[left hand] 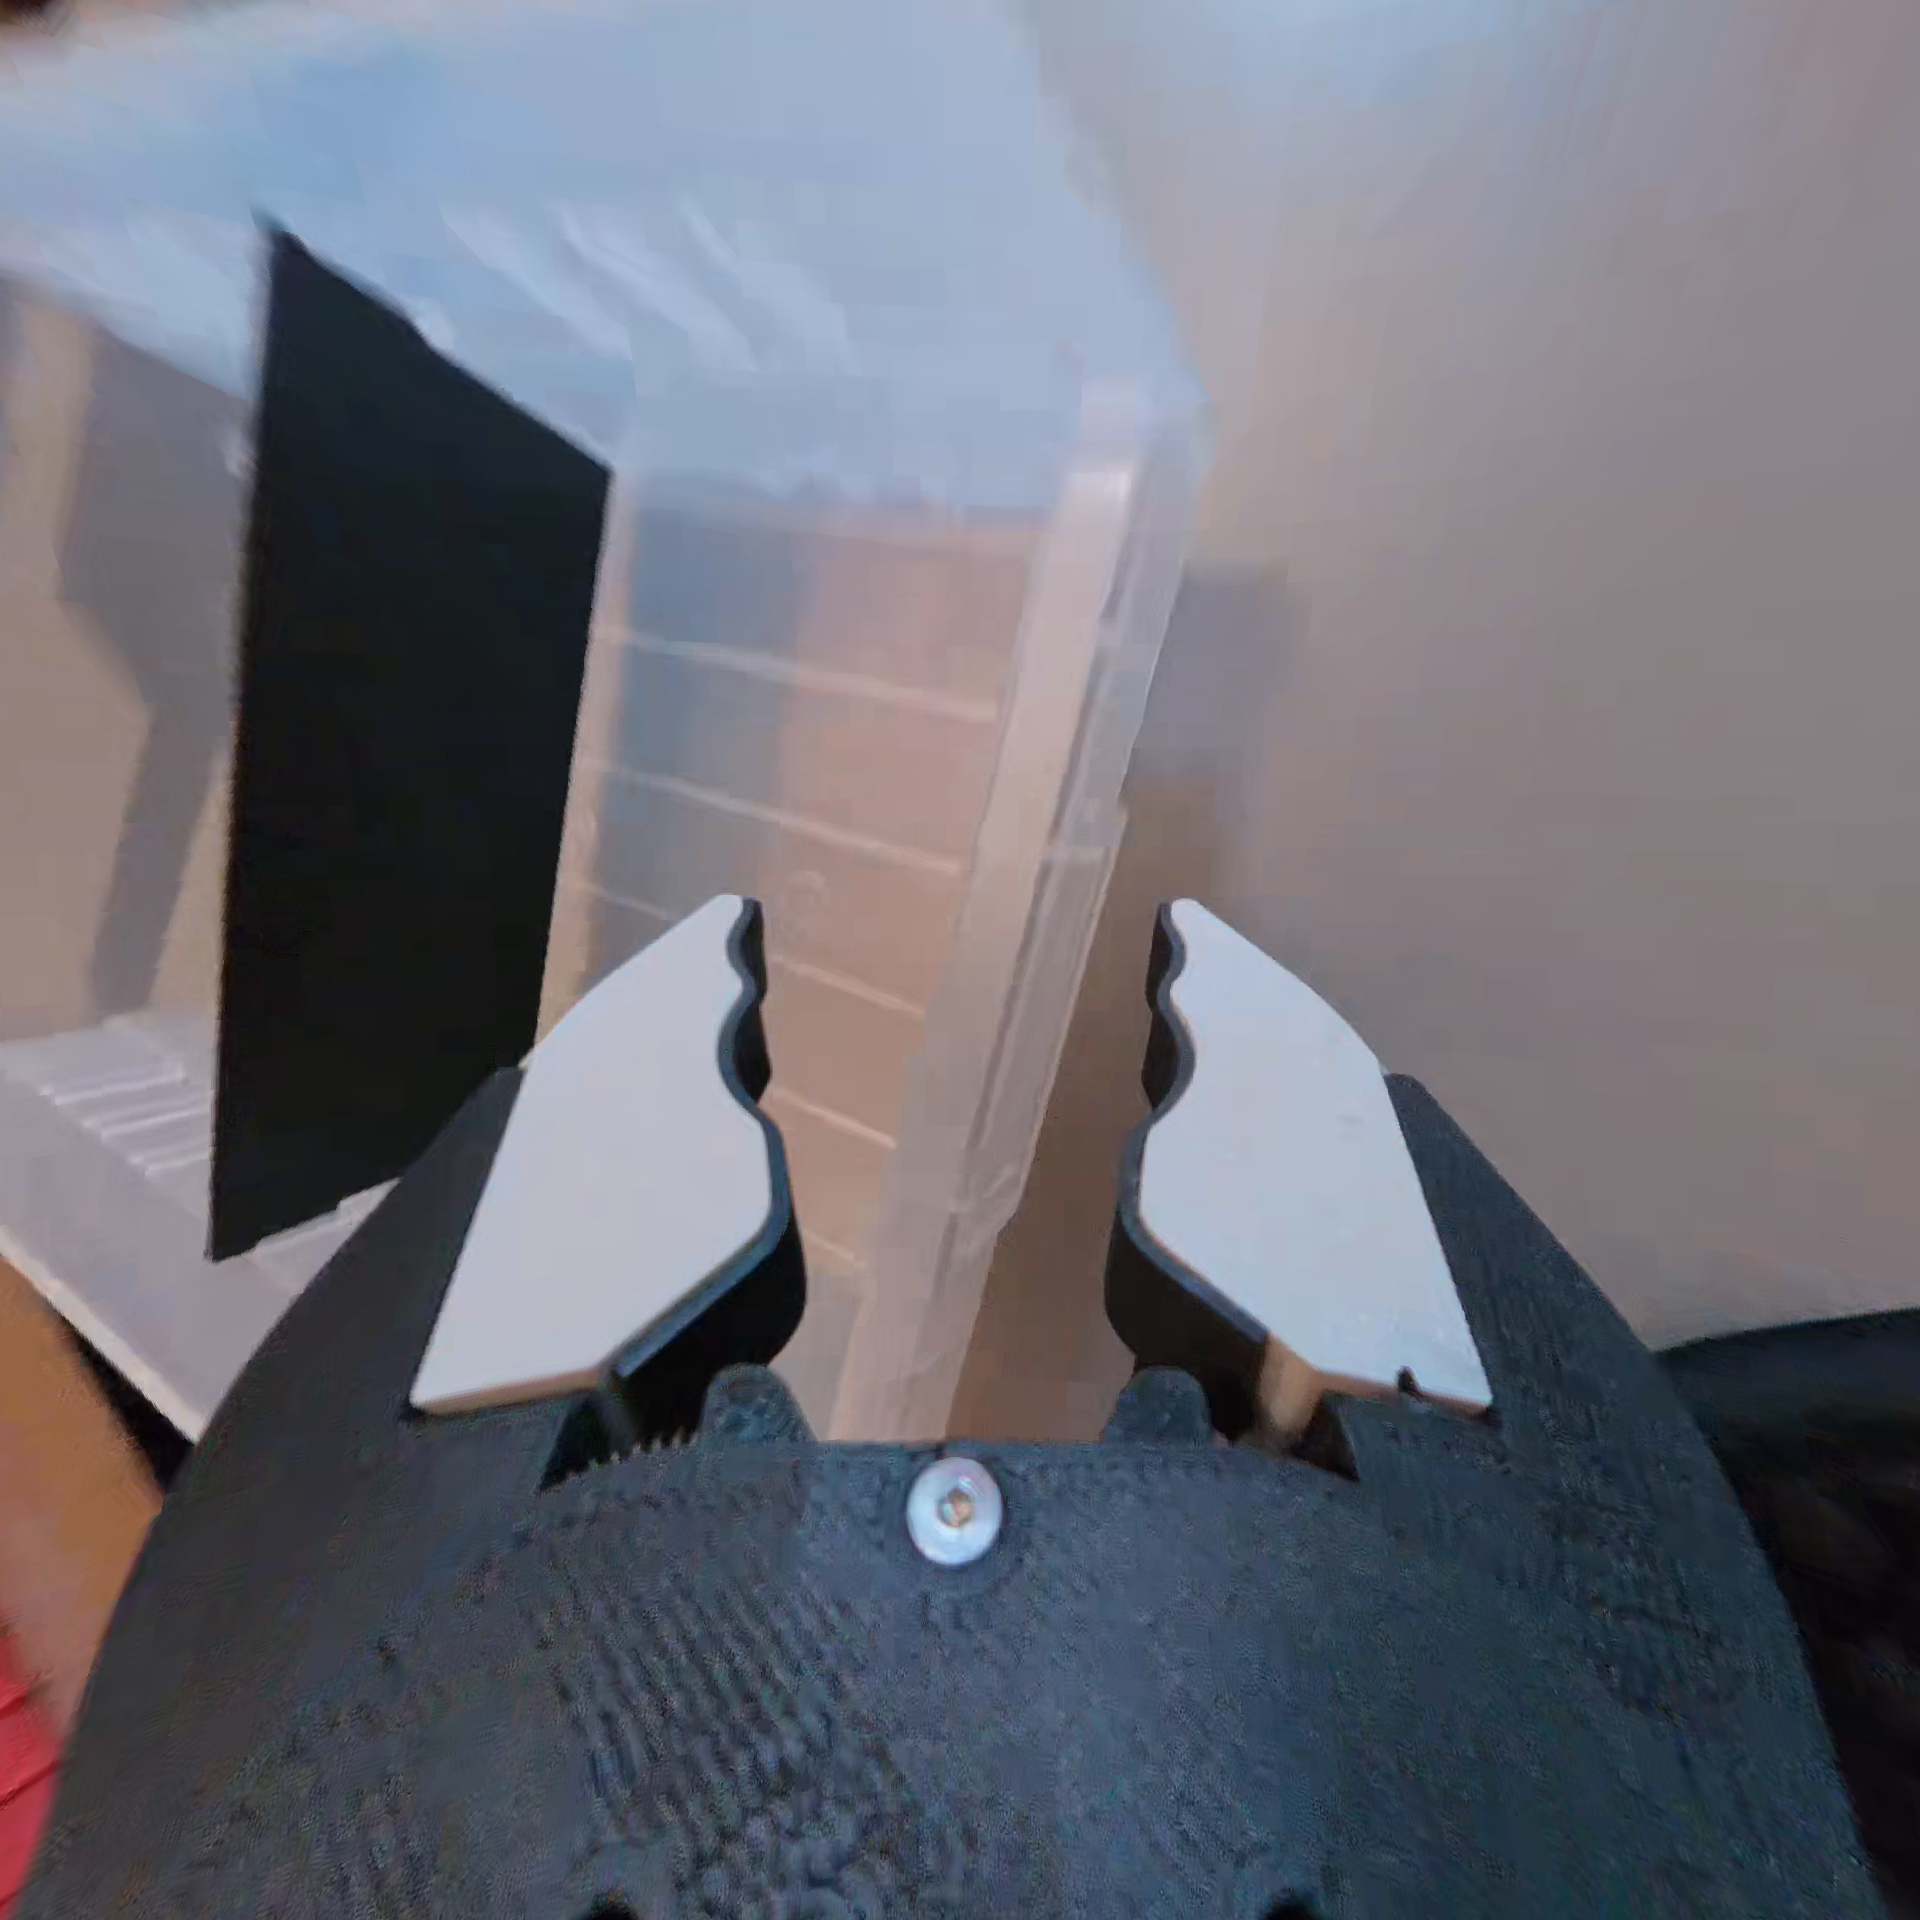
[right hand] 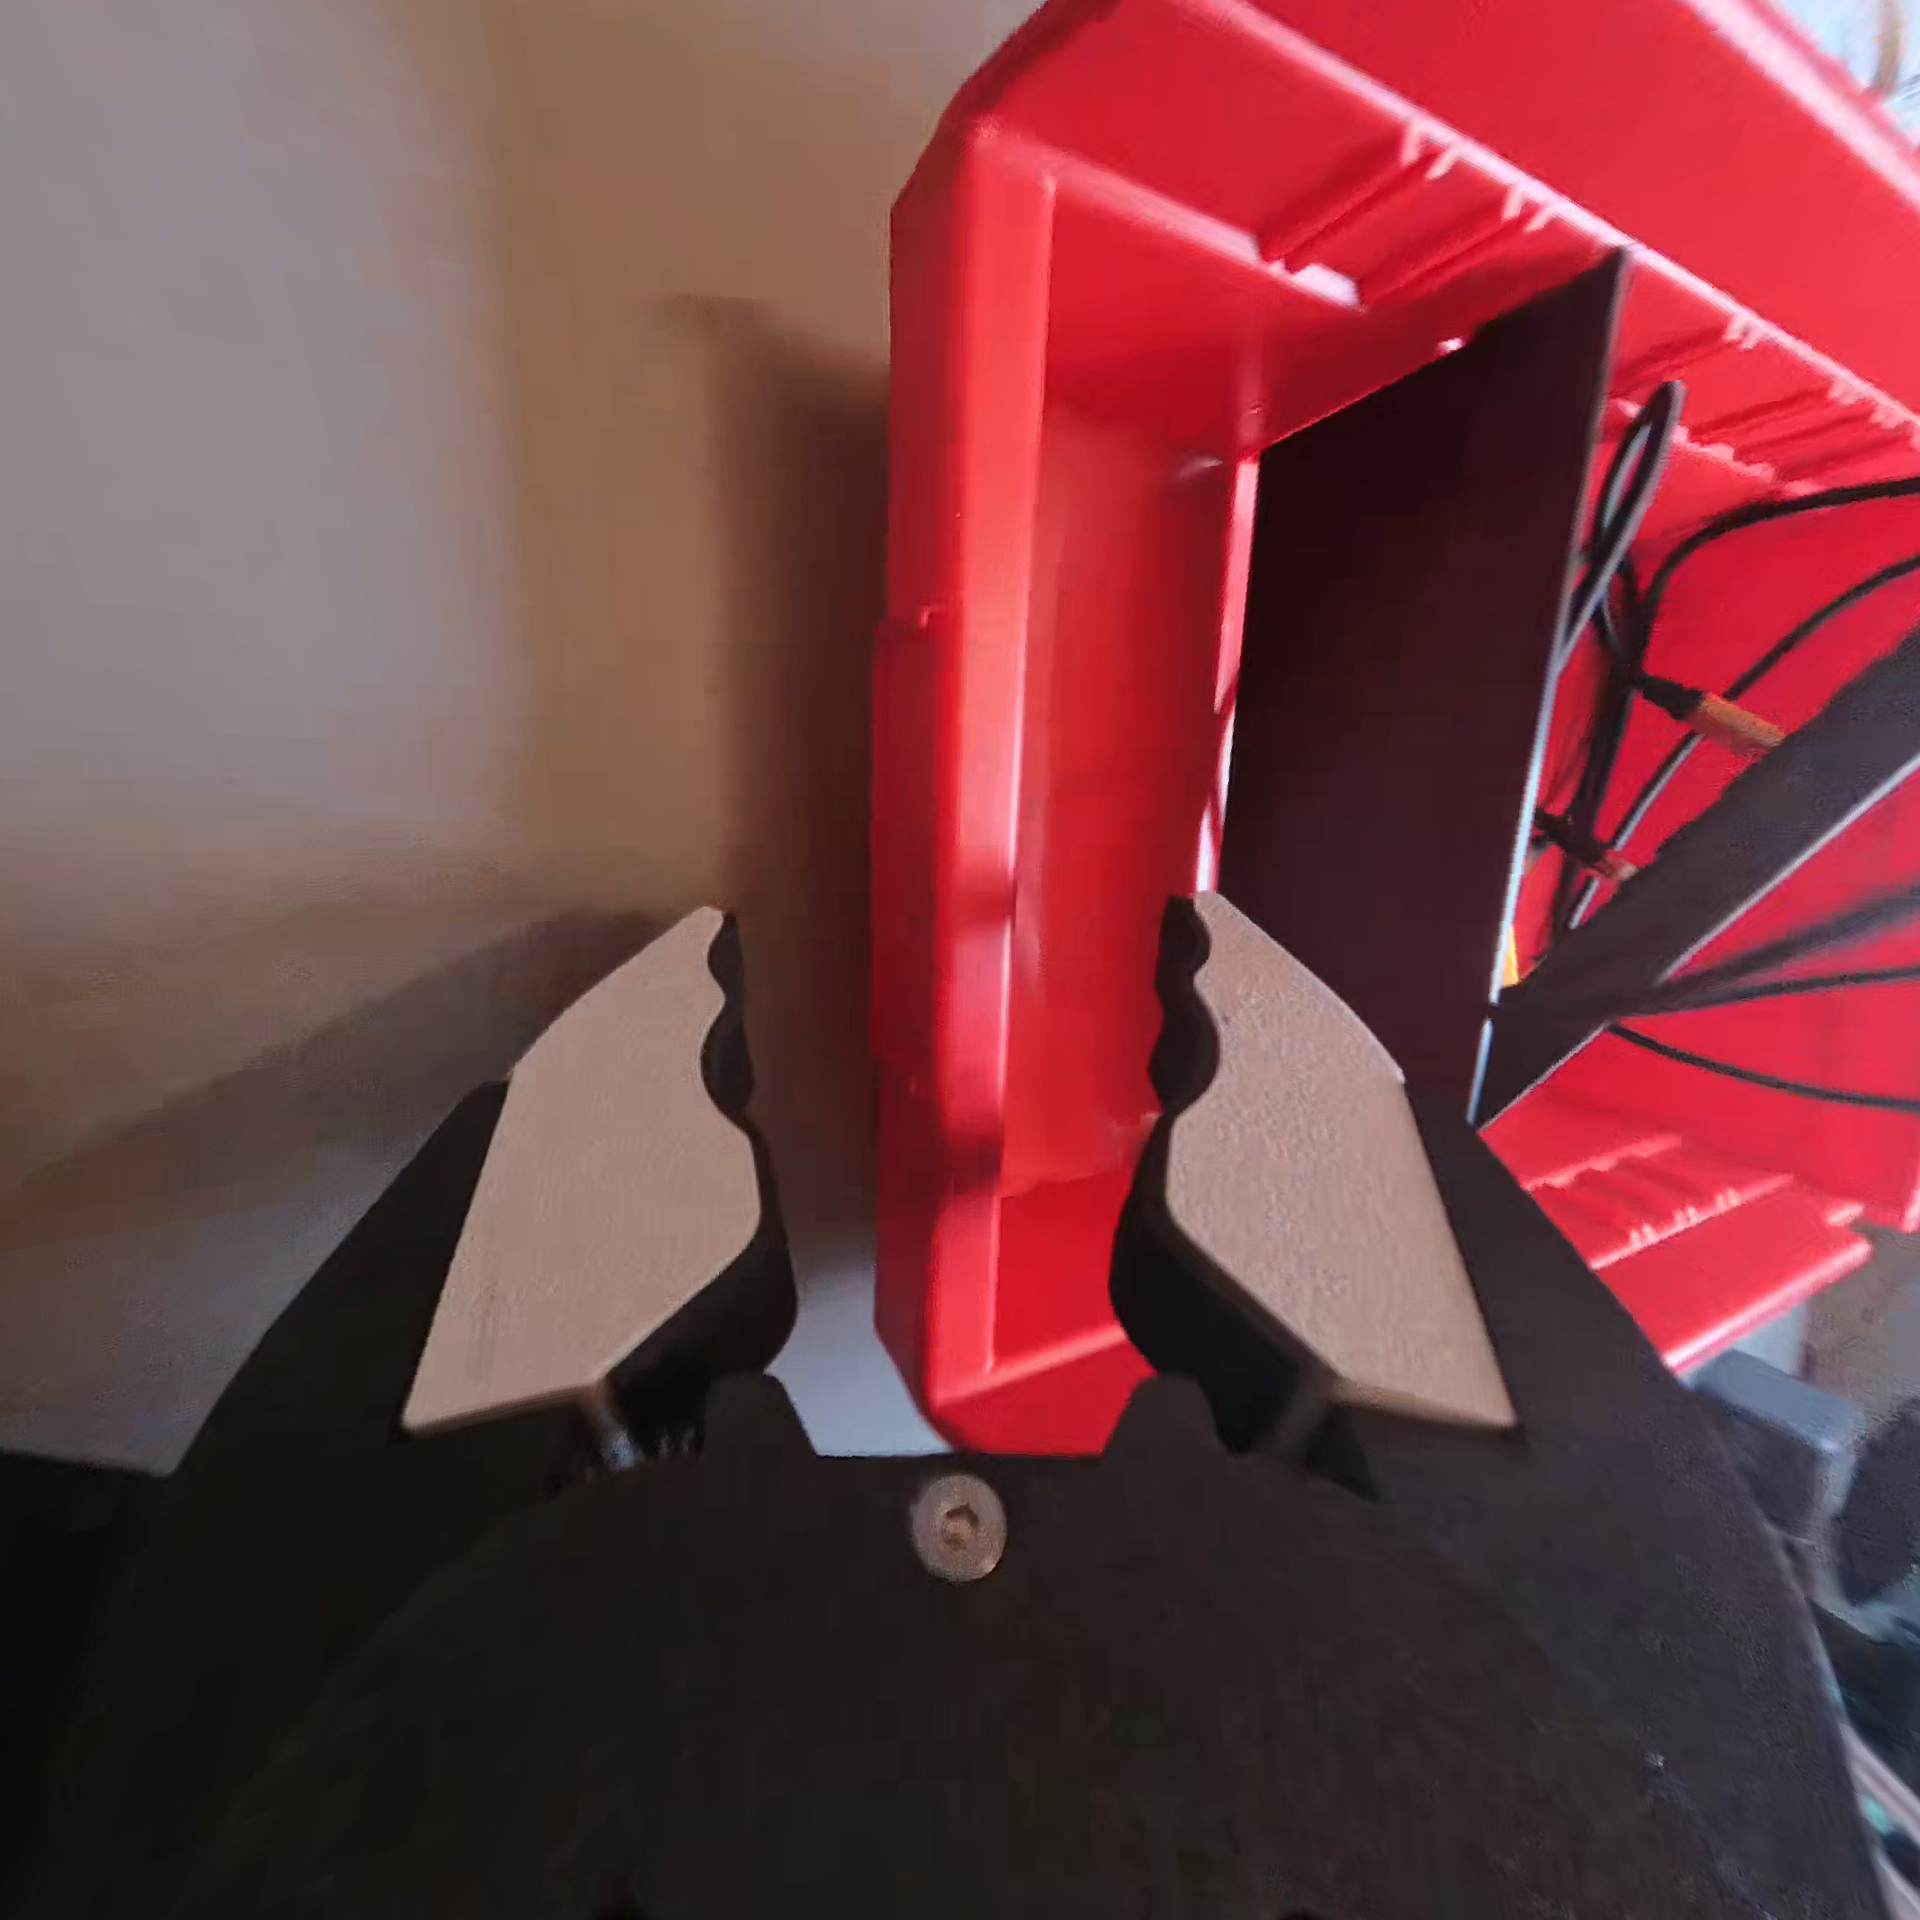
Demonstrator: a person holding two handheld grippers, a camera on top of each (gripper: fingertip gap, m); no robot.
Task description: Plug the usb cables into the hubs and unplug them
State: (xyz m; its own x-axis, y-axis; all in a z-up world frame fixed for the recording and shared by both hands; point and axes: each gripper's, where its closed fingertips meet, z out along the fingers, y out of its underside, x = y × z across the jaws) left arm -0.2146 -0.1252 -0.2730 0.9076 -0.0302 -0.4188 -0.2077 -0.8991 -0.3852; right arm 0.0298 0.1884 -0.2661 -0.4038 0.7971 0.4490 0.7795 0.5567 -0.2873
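Left wrist view: the left tool [left hand: 958, 920] gapes wide and empty, facing a clear plastic bin [left hand: 997, 831] with a black divider [left hand: 405, 748]. Right wrist view: the right tool [right hand: 948, 925] is equally wide and holds nothing, the rim of a red bin [right hand: 997, 727] between its fingers; whether they touch is unclear. Black usb cables [right hand: 1683, 686] lie inside that bin, beyond a dark divider [right hand: 1392, 675].

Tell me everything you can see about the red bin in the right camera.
The red bin looks like moulded glossy plastic, with ribbed, slotted walls and a thick rim. It appears tipped in this view, open side facing the camera. A dark flat divider panel stands inside, with thin black cables behind it. The open right claw frames its near corner; contact is unclear.
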